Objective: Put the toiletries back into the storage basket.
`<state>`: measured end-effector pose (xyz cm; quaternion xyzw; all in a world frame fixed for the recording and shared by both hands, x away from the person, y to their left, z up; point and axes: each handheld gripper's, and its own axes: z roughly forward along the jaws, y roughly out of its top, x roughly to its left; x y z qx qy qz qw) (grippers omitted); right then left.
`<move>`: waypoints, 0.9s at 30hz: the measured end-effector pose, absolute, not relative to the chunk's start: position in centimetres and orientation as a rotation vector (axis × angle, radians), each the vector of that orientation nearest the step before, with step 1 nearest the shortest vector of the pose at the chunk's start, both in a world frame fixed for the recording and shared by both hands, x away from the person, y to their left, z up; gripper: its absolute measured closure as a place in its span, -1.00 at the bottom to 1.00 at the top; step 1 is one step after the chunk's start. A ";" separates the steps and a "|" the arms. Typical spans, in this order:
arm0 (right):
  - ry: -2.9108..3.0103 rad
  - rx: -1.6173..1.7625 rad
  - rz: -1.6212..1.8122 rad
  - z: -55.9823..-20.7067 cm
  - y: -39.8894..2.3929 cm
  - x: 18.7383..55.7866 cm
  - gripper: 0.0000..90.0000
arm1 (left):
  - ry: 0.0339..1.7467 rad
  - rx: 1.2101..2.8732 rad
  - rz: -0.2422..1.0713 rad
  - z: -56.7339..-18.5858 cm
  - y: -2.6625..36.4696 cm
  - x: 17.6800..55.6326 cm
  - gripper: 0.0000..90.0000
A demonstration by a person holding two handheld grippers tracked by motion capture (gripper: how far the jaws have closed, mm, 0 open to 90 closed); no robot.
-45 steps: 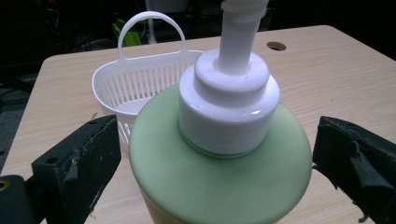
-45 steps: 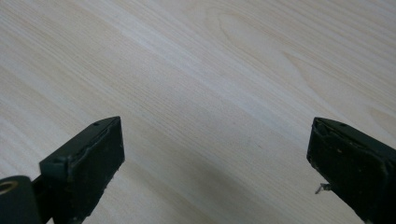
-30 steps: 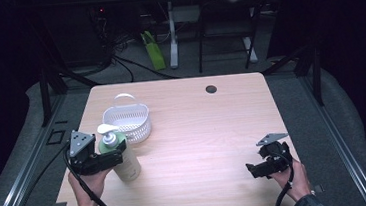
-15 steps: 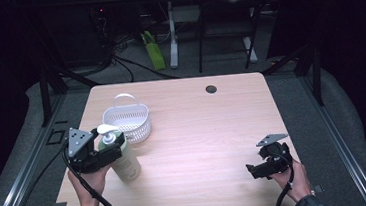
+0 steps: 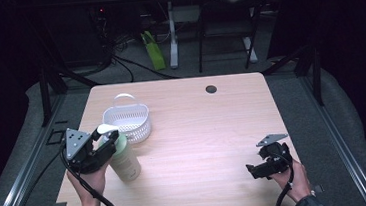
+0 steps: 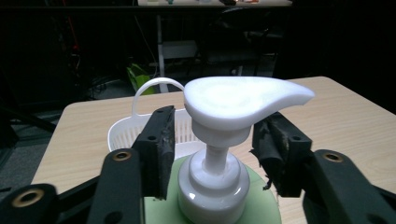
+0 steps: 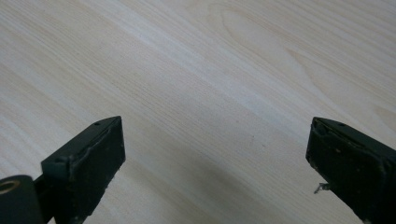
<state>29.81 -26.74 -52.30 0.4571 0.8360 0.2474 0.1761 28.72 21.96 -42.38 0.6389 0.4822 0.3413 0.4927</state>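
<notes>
My right hand-held gripper (image 5: 255,169) rests low at the near right of the counter (image 5: 208,131), jaws spread wide over bare wood. My left hand-held gripper (image 5: 111,142) straddles the white pump neck of the green soap bottle (image 5: 125,161) at near left, jaws apart, not pinching it. Just behind stands a white basket (image 5: 127,121).

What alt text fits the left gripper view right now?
Open tongs straddle the white pump of a green bottle, pads either side of its neck, not touching. A white basket sits behind on the table.
</notes>
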 end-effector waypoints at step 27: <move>2.359 1.303 0.707 -52.2 -26.9 29.8 -0.91 | 1.125 1.538 0.886 -42.3 21.8 28.5 0.50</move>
